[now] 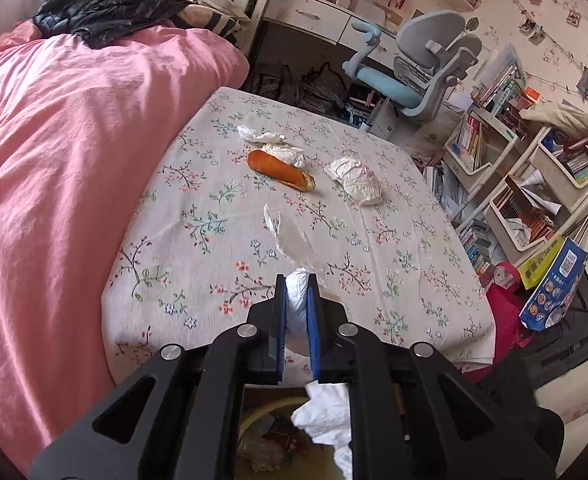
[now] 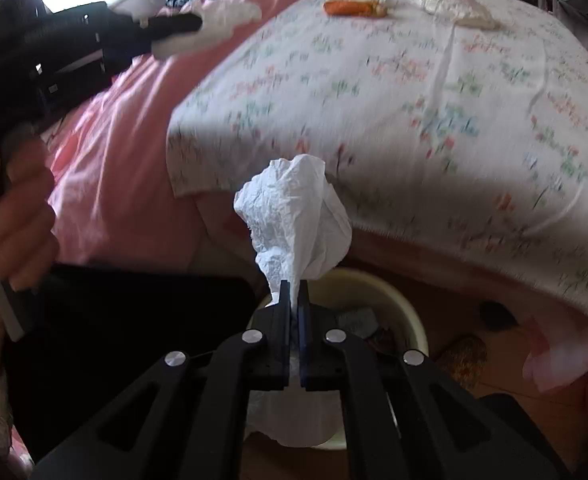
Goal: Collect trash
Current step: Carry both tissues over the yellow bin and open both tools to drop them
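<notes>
In the left wrist view my left gripper (image 1: 297, 280) is shut on a white tissue wad (image 1: 295, 308) above the near edge of the floral sheet (image 1: 393, 264). More white tissue (image 1: 325, 412) hangs below the jaws, over a cream bin (image 1: 254, 412). On the sheet lie an orange wrapper (image 1: 280, 170), crumpled tissues (image 1: 272, 142), a paper ball (image 1: 357, 180) and clear plastic film (image 1: 290, 236). My right gripper (image 2: 294, 286) is shut on a crumpled white tissue (image 2: 294, 216) just above the cream bin (image 2: 393, 300). The left gripper (image 2: 174, 26) shows at upper left.
A pink duvet (image 1: 54, 160) covers the bed's left side. A desk chair (image 1: 421, 76), bookshelves (image 1: 513, 168) and bags on the floor (image 1: 549, 292) crowd the right. A person's hand (image 2: 14, 220) grips the left gripper's handle. The bin holds other rubbish.
</notes>
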Demonstrator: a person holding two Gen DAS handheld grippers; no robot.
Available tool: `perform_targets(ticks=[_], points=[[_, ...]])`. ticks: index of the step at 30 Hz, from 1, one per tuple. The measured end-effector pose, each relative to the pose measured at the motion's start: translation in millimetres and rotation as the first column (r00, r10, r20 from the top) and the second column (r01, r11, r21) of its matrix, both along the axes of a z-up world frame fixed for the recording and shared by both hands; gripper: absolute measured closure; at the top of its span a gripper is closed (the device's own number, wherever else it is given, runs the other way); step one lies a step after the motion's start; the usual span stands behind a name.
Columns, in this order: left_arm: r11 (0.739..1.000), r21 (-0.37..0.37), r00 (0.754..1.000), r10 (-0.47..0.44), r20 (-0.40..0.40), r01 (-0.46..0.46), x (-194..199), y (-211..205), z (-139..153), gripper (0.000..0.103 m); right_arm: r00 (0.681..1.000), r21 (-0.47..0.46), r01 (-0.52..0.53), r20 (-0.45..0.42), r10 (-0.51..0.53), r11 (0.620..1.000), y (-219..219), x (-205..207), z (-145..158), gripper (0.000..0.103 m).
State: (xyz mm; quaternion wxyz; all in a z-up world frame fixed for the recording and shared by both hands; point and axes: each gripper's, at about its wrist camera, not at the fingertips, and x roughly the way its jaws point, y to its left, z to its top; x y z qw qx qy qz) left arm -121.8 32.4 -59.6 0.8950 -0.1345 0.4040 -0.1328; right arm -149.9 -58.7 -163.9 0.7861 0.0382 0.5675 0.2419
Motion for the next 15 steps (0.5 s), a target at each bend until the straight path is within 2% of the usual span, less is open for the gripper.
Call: perform_targets(ticks=[1,3,5,6,8,10,13,15], points=[[1.000,0.005,1.000,-0.005,-0.002,0.005,-4,-2,-1,0.094,0.999,-0.030,-0.024,-0.031,0.023,0.999,6,-4,-10,0.097],[1.000,0.018,1.000,-0.018,-0.007,0.018,-13,-7,-3,0.094,0.995,-0.124,-0.071,-0.081,0.062,0.990,16,-9,-29,0.086],[0.999,0.030,0.999,-0.034,-0.018,0.034,-21,-12,-7,0.094,0.996,-0.202,-0.062,-0.075,0.048,0.977,16,-11,-36,0.058],[0.998,0.041,0.999,-0.043,-0.027,0.044,-24,-15,-10,0.094,0.998,-0.204,-0.033,-0.062,0.021,0.978,12,-9,-34,0.054],[0.995,0.069,0.996,-0.067,-0.052,0.070,-32,-23,-17,0.094,0.997,-0.180,0.066,-0.015,-0.070,0.982,-5,-5,-22,0.049],[0.989,0.102,0.991,-0.102,-0.082,0.110,-41,-34,-25,0.094,0.982,-0.122,0.187,0.042,-0.184,0.975,-29,0,-5,0.046],[0.969,0.162,0.977,-0.163,-0.140,0.185,-55,-53,-41,0.094,0.930,-0.002,0.340,0.151,-0.336,0.940,-64,1,30,0.040],[0.943,0.204,0.951,-0.219,-0.218,0.264,-65,-69,-58,0.094,0.888,0.048,0.397,0.233,-0.397,0.917,-82,1,58,0.036]])
